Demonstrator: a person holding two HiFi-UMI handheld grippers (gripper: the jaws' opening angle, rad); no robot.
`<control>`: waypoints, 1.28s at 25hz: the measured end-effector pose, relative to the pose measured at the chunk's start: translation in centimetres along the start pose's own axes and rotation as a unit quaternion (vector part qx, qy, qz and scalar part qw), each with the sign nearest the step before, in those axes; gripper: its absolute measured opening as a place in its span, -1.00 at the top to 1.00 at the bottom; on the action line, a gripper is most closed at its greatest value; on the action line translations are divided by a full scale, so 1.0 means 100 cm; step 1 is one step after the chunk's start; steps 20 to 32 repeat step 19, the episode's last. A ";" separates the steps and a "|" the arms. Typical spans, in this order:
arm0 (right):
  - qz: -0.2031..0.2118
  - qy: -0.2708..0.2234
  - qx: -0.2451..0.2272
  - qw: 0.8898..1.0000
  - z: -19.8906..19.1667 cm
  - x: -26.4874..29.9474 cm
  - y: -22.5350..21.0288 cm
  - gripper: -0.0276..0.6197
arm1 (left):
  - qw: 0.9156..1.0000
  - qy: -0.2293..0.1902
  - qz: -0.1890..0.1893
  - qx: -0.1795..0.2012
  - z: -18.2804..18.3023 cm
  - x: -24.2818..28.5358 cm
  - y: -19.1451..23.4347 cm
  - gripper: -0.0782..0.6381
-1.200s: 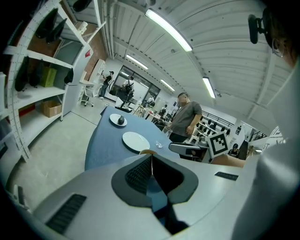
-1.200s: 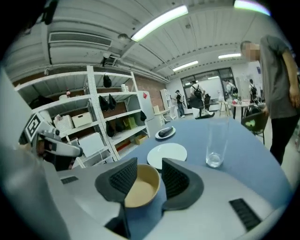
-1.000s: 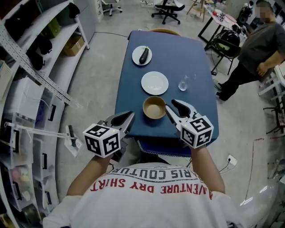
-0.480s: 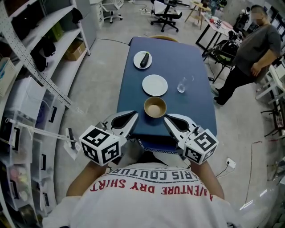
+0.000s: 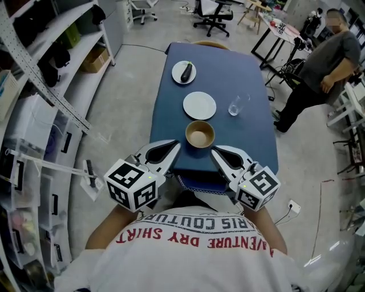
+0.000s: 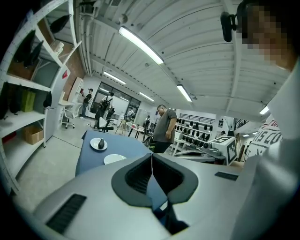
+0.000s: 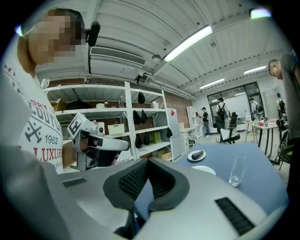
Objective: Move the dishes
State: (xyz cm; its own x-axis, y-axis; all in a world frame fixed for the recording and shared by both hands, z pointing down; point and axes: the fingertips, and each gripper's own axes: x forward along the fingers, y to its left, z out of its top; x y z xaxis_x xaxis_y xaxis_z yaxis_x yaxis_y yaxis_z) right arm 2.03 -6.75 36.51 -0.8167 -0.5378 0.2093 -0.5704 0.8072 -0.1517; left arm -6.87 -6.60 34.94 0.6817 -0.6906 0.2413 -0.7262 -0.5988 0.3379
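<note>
A brown bowl [image 5: 199, 134] sits near the front edge of the blue table [image 5: 251, 142]. Behind it lie a white plate [image 5: 199, 105] and a small plate with an eggplant [image 5: 186, 72]; a clear glass [image 5: 235, 106] stands to the right. My left gripper [image 5: 177, 146] hovers at the table's front edge left of the bowl, shut and empty, its jaws meeting in the left gripper view [image 6: 151, 156]. My right gripper [image 5: 214, 150] is right of the bowl, also shut on nothing [image 7: 149, 161]. Neither touches the bowl.
A person [image 5: 319, 68] stands right of the table. White shelving [image 5: 51, 85] with boxes and bags lines the left side. Office chairs [image 5: 214, 11] and another table [image 5: 279, 25] stand at the far end. Bare floor surrounds the table.
Both grippers have drawn back from the bowl toward my body and risen a little. The right jaws, open beside the bowl a second ago, are now closed. The dishes have not moved.
</note>
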 end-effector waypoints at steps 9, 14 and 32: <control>-0.010 0.012 -0.002 1.000 -0.008 -0.009 -0.014 0.85 | 1.000 0.010 0.003 -0.003 -0.006 0.012 0.002 0.70; -0.017 0.009 -0.005 1.000 -0.007 -0.015 -0.025 0.84 | 1.000 0.019 0.003 0.004 -0.009 0.018 -0.002 0.70; -0.014 0.007 -0.009 1.000 -0.004 -0.016 -0.028 0.84 | 1.000 0.020 0.001 0.010 -0.007 0.018 -0.010 0.70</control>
